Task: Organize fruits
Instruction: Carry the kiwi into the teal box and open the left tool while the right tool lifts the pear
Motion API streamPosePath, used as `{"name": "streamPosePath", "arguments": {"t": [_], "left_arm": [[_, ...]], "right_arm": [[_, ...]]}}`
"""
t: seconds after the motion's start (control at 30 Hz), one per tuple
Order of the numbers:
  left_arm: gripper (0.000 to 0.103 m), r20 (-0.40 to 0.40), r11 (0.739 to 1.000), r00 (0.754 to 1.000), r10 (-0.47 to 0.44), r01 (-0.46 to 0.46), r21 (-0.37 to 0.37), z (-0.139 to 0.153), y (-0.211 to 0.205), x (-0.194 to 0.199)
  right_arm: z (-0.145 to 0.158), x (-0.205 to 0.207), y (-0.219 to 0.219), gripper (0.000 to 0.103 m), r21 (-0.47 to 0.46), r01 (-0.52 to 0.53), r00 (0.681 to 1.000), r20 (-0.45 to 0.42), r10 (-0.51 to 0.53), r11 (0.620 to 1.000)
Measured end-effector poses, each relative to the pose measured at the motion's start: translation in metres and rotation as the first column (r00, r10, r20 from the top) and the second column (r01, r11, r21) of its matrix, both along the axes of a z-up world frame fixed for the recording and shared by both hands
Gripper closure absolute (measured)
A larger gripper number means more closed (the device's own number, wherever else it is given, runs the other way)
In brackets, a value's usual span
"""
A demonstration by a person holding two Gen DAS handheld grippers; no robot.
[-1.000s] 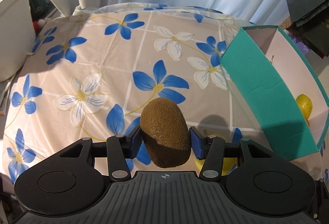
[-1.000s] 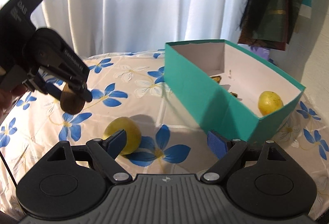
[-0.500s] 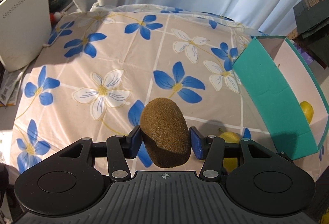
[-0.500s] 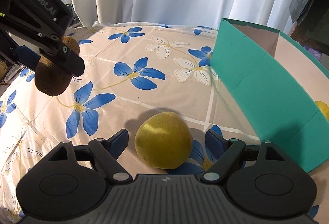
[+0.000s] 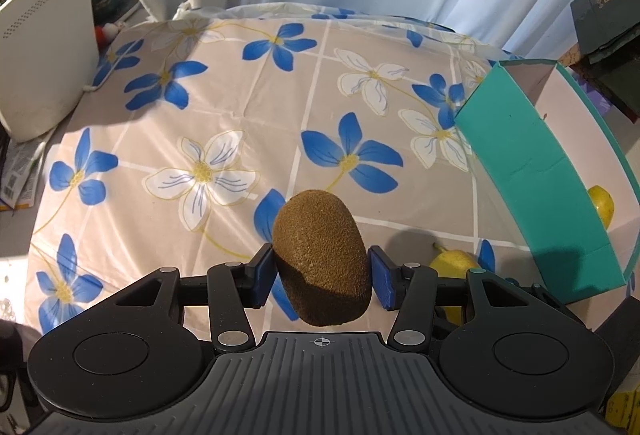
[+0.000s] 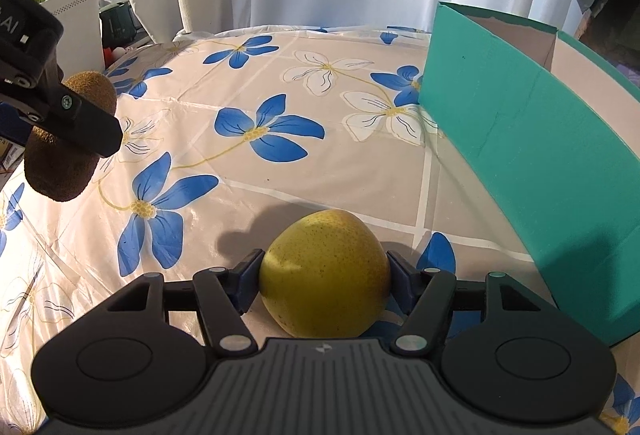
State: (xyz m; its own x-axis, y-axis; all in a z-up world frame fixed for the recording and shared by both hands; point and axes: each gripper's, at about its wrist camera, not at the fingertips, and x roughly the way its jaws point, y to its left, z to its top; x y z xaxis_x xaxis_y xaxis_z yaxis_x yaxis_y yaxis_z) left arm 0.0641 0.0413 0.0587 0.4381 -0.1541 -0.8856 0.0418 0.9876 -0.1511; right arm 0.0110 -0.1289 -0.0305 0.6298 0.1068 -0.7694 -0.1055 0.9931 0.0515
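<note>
The left gripper (image 5: 322, 277) held a kiwi (image 5: 322, 263) clear above the flowered table (image 5: 224, 115), its jaws pinching the fruit at its middle. The right gripper (image 6: 323, 281) sat low over a pear (image 6: 324, 279) resting on the table just beside the green box (image 6: 532, 171); its jaws had just been closing, and the blue pads now touched the pear's widest part on both sides. Another yellow fruit (image 5: 600, 205) lay inside the box. The pear looked firm, smooth and fairly heavy, likely to slip or bruise under a hard squeeze, so a hold across its broad belly seemed soundest. The kiwi looked lighter, fuzzy and softer.
</note>
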Motion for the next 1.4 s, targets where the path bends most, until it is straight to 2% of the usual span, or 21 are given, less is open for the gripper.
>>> {"name": "streamPosePath", "arguments": {"t": [0.17, 0.33, 0.5, 0.7, 0.97, 1.4], "left_arm": [[0.049, 0.018, 0.999, 0.999, -0.045, 0.044, 0.004, 0.006, -0.013, 0.000], [0.049, 0.067, 0.989, 0.986, -0.150, 0.150, 0.008, 0.023, -0.044, 0.002], [0.049, 0.147, 0.964, 0.953, -0.265, 0.266, 0.015, 0.045, -0.088, 0.008], [0.049, 0.194, 0.931, 0.911, -0.364, 0.362, 0.049, 0.057, -0.144, 0.016], [0.049, 0.234, 0.891, 0.860, -0.454, 0.447, 0.084, 0.056, -0.194, 0.008], [0.049, 0.241, 0.858, 0.824, -0.513, 0.501, 0.112, 0.047, -0.231, 0.005]], "right_arm": [[0.015, -0.018, -0.009, 0.039, 0.023, 0.038, 0.999, 0.030, -0.038, 0.999], [0.037, -0.044, -0.029, 0.039, 0.037, 0.115, 0.990, 0.078, -0.118, 0.993], [0.060, -0.072, -0.054, 0.039, 0.042, 0.222, 0.965, 0.135, -0.226, 0.974], [0.075, -0.103, -0.079, 0.039, 0.048, 0.339, 0.922, 0.181, -0.342, 0.940], [0.084, -0.135, -0.099, 0.039, 0.052, 0.442, 0.874, 0.202, -0.443, 0.896], [0.088, -0.160, -0.121, 0.039, 0.072, 0.541, 0.812, 0.215, -0.542, 0.838]]}}
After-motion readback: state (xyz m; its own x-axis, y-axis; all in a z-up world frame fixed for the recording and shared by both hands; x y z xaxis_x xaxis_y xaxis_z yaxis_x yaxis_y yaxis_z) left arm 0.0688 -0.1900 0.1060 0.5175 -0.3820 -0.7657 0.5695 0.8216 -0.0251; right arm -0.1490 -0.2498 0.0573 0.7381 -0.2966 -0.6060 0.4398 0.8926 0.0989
